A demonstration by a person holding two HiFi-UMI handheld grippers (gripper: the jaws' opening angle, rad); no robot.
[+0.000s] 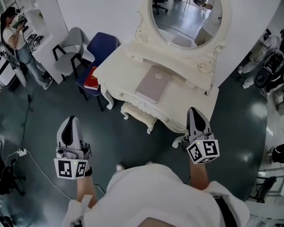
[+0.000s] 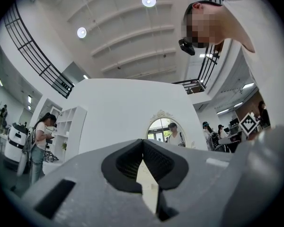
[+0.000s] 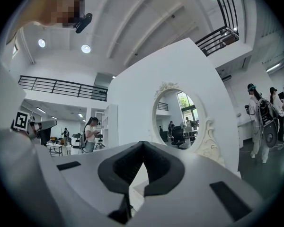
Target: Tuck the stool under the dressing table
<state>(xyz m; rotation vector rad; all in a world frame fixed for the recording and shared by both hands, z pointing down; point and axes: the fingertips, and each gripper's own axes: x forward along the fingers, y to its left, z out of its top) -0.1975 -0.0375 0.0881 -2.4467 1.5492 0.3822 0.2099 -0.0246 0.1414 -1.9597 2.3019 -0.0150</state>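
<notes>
Both claws are closed with nothing between them: the left gripper (image 2: 143,143) shows its dark pads meeting at the tips, and the right gripper (image 3: 142,145) does the same. In the head view the left one sits at 8 o'clock and the right one at 4 o'clock, both pointing away from the person towards the cream dressing table (image 1: 118,70).

The stool (image 1: 138,115), cream with carved legs, stands at the middle of that view. It is pushed partly under the table's front edge, at 6 o'clock of the grey book (image 1: 154,83) lying on the tabletop. Neither gripper touches it.

The oval mirror (image 1: 187,13) rises at 12 o'clock. A blue chair (image 1: 104,46) and a grey chair (image 1: 72,44) stand at 10 o'clock of the table, and a person (image 1: 16,37) stands farther off at 10 o'clock.
</notes>
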